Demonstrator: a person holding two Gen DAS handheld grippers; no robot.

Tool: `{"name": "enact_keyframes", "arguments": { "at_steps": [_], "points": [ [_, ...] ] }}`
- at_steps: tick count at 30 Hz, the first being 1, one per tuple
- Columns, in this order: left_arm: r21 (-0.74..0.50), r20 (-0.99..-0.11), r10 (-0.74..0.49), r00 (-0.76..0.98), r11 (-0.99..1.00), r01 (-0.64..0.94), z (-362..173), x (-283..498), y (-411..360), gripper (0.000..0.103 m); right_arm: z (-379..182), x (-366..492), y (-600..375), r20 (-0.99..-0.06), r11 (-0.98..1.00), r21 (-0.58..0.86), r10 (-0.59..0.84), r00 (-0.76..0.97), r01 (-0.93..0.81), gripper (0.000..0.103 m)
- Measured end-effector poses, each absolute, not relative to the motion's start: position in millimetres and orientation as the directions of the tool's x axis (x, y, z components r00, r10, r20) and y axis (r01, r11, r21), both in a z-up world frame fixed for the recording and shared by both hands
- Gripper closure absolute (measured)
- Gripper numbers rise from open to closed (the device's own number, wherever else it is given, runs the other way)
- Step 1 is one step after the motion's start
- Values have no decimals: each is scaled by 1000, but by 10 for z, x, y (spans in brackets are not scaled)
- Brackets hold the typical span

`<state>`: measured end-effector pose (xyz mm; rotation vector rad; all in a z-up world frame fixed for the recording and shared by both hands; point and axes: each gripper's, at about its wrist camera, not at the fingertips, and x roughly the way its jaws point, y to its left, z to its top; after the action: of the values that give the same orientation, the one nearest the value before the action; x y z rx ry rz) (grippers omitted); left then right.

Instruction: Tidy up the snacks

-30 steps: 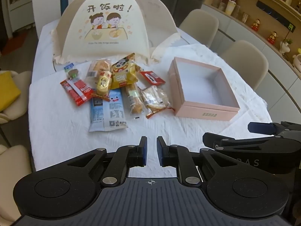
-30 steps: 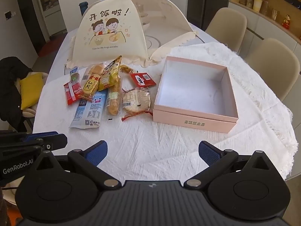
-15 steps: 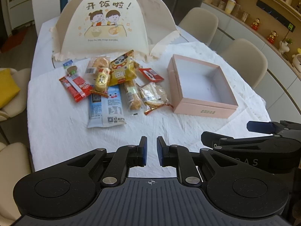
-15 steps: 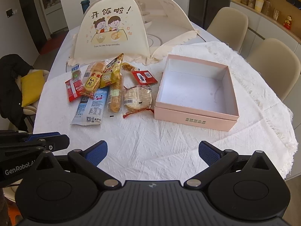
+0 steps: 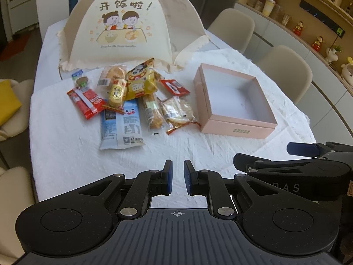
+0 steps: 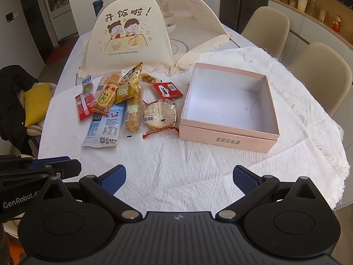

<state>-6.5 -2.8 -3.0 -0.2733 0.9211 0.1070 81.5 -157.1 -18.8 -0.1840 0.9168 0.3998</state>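
Note:
A pile of snack packets lies on the white tablecloth: a blue-and-white packet (image 5: 121, 125) (image 6: 106, 124), a red packet (image 5: 87, 101) (image 6: 82, 106), a yellow panda bag (image 5: 141, 81) (image 6: 129, 84), a bread stick (image 5: 152, 110) (image 6: 133, 114), a round cracker pack (image 5: 178, 112) (image 6: 160, 114) and a small red sachet (image 5: 174, 87) (image 6: 166, 89). An empty pink box (image 5: 238, 124) (image 6: 227, 138) stands right of them. My left gripper (image 5: 177, 176) is shut and empty, above the near cloth. My right gripper (image 6: 178, 178) is open and empty, near the table's front edge.
A cream mesh food cover (image 5: 123, 28) (image 6: 130, 33) with a cartoon print stands behind the snacks. Beige chairs (image 5: 286, 70) (image 6: 320, 75) line the right side. A chair with a yellow cushion (image 6: 36, 101) and dark jacket is at the left.
Both grippers have moved slightly forward and closer to the table; the snacks and box sit a little nearer in view. Neither jaw has changed.

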Motion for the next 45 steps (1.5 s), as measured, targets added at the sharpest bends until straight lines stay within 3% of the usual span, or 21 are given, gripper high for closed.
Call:
{"name": "enact_keyframes", "arguments": {
  "at_steps": [33, 45],
  "points": [
    [-200, -813, -39, 582, 956, -215, -145, -18, 42, 87, -277, 876, -1547, -818, 918, 15, 239, 523, -396, 0],
    [-225, -850, -60, 523, 940, -258, -399, 141, 489, 87, -423, 1025, -1316, -808, 920, 19, 245, 535, -392, 0]
  ]
}}
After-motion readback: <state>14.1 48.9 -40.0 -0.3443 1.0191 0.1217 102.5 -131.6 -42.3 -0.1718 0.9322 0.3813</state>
